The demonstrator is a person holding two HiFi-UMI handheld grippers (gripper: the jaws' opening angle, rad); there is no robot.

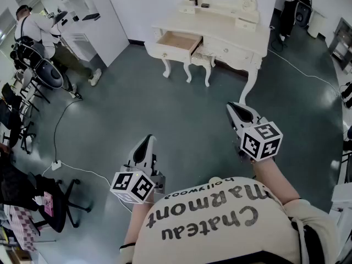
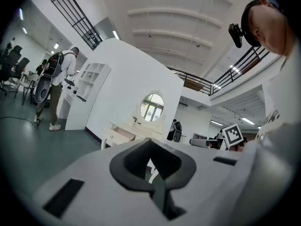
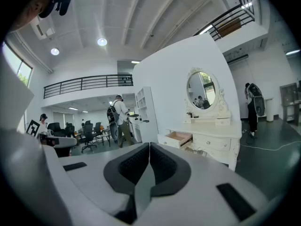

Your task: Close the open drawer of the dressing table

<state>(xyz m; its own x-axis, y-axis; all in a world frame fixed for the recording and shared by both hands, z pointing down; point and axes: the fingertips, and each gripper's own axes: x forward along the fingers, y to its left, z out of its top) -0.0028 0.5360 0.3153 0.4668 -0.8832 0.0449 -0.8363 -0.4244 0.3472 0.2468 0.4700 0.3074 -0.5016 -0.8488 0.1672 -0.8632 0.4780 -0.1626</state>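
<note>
Ahead of both grippers, well apart from them across bare floor in the head view, stands the dressing table [image 1: 234, 31] with its open drawer [image 1: 177, 42] pulled out from the left end. The left gripper [image 1: 147, 142] sits low and close to my operator's body, while the right gripper [image 1: 237, 110] is reached further forward and lines up more with the table's right leg than with the drawer. Neither touches anything. I judge this as the approach, with the push not yet begun.

In the left gripper view, the left gripper [image 2: 150, 155] has its pads clenched together with nothing between them. It points level, and the drawer [image 2: 120, 134] shows small and far beyond the tips, slightly left of them.

In the right gripper view, the right gripper [image 3: 149, 150] is likewise clamped tight and empty, tipped a little downward. The drawer [image 3: 178, 137] lies beyond and to the right of its tips, its wooden inside visible, under the table's oval mirror [image 3: 201, 89]. Closed jaws make sense to me here: a blunt nose should suit pressing the drawer front.
</note>
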